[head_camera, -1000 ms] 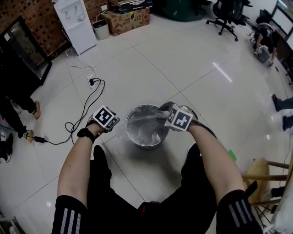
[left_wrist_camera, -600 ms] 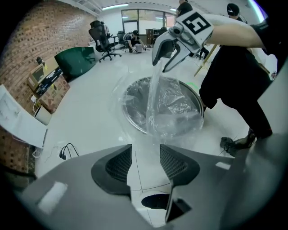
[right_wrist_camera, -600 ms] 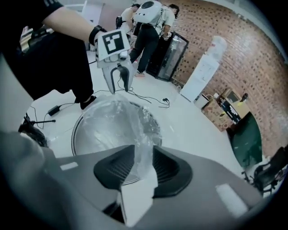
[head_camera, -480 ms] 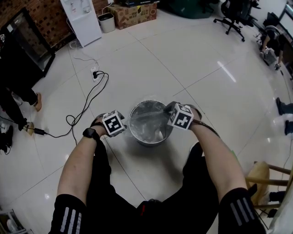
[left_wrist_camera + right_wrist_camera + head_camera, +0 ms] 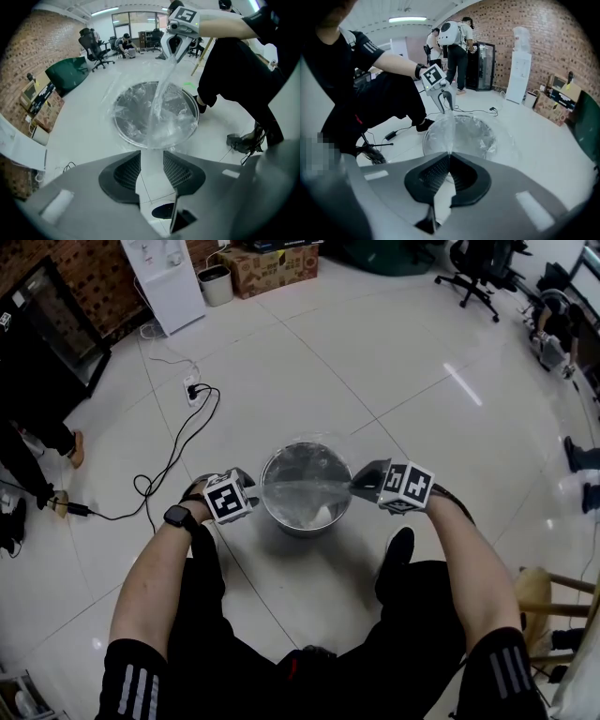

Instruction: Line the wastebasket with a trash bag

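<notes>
Our right gripper (image 5: 364,484) clamps the bag (image 5: 309,487); left gripper's (image 5: 251,495) jaws are closing, film between them. We should stretch evenly beyond the bin's (image 5: 302,529) rim.

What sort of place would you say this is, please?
Probably an office or lab workspace: swivel chairs stand on an open tiled floor, with a water dispenser and cardboard boxes against a brick wall.
</notes>
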